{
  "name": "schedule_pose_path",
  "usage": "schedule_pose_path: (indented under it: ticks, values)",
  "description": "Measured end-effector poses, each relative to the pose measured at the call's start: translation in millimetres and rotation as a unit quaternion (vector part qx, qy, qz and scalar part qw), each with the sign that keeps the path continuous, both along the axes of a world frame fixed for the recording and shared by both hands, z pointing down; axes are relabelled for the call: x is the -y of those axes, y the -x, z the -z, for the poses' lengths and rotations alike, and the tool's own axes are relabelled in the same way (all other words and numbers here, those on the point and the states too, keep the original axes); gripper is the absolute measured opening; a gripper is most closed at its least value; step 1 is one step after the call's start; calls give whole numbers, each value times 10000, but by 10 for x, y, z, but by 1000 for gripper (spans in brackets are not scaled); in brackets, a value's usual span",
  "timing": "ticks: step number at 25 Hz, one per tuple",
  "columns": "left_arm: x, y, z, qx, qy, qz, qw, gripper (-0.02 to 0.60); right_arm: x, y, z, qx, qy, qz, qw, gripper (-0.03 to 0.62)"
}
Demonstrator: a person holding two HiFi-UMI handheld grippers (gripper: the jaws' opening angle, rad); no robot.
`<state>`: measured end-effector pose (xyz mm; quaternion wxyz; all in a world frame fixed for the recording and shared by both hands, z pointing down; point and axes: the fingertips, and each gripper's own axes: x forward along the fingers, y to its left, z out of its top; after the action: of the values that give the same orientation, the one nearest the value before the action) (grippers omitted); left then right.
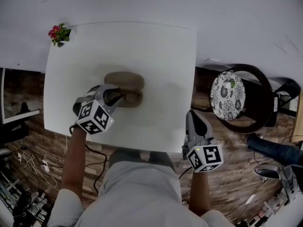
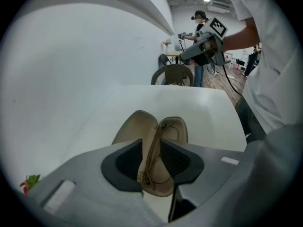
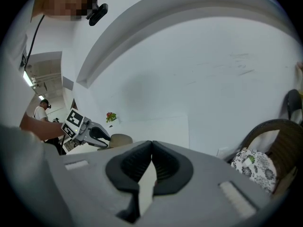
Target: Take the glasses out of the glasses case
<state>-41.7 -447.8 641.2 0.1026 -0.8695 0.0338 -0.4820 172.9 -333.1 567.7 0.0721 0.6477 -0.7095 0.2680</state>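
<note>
A tan glasses case (image 1: 124,81) lies open in the middle of the white table (image 1: 161,56). In the left gripper view its two halves (image 2: 136,127) spread apart, with thin gold-framed glasses (image 2: 149,168) standing on edge over the lower half. My left gripper (image 1: 115,98) reaches into the case from the near left, and its jaws (image 2: 151,151) are shut on the folded glasses. My right gripper (image 1: 192,115) hovers over the table's near right edge, away from the case. It is shut (image 3: 151,148) with nothing in it.
A small pot of pink flowers (image 1: 58,34) stands at the table's far left corner. A dark chair with a patterned cushion (image 1: 228,95) sits right of the table. Cables (image 1: 33,164) lie on the wooden floor at the left.
</note>
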Motion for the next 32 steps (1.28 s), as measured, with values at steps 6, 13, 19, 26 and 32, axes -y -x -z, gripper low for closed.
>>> schedule_pose_path:
  ticks: [6,13,19,26,32]
  values:
    - [-5,8,-314,723,261,-458,9960,129,3,-62,-54,52,40,-100,9999,3]
    - [-12,-84,-453,885,434,-676,9928,125,0,-83,-90,75,61,-164,9998,3]
    - [2,-115,-521,1034,563,-797,9898,85,11,-126,-88,59,62,-184,9998,3]
    - [-6,-121,-550,1176,561,-881,9876,39,-28,-175,-87,89,65,-221,9997,3]
    - [-40,-106,-518,1243,386,-1031,9861,25,-43,-175,-56,117,21,-207,9997,3]
